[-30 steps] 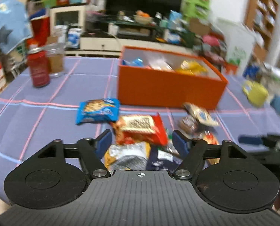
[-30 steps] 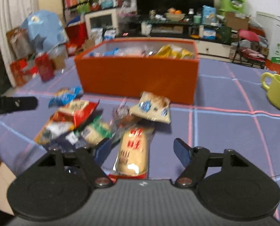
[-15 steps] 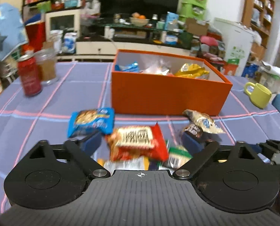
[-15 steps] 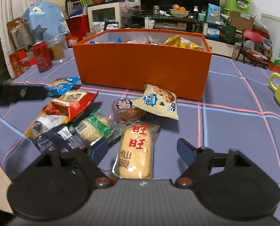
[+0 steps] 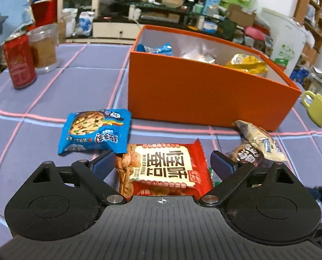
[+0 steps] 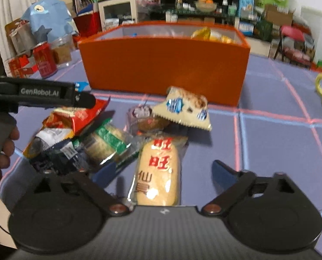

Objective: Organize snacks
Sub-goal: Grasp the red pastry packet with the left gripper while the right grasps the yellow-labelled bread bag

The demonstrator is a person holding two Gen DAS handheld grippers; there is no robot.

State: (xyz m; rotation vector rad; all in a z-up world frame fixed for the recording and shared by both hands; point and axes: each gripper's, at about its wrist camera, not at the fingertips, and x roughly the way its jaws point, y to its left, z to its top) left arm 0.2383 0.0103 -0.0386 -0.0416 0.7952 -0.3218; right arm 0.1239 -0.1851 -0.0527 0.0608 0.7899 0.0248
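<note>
An orange box (image 5: 204,91) with several snacks inside stands on the purple checked tablecloth; it also shows in the right wrist view (image 6: 165,65). My left gripper (image 5: 162,161) is open, its fingers either side of a red snack pack (image 5: 165,169). A blue cookie pack (image 5: 96,132) lies just left of it. My right gripper (image 6: 161,173) is open over a clear-wrapped rice cracker pack (image 6: 158,171). A beige pack (image 6: 182,110), a green-striped pack (image 6: 106,143) and other snacks lie in a pile in front of the box.
A red can (image 5: 20,62) and a plastic cup (image 5: 44,47) stand at the far left. A yellow-green mug (image 5: 317,108) stands at the right. The left gripper's body (image 6: 37,93) and the hand holding it show at the left of the right wrist view.
Both grippers have moved forward and lower toward the snack pile. The left fingers now straddle the red pack. The right fingers now straddle the rice cracker pack.
</note>
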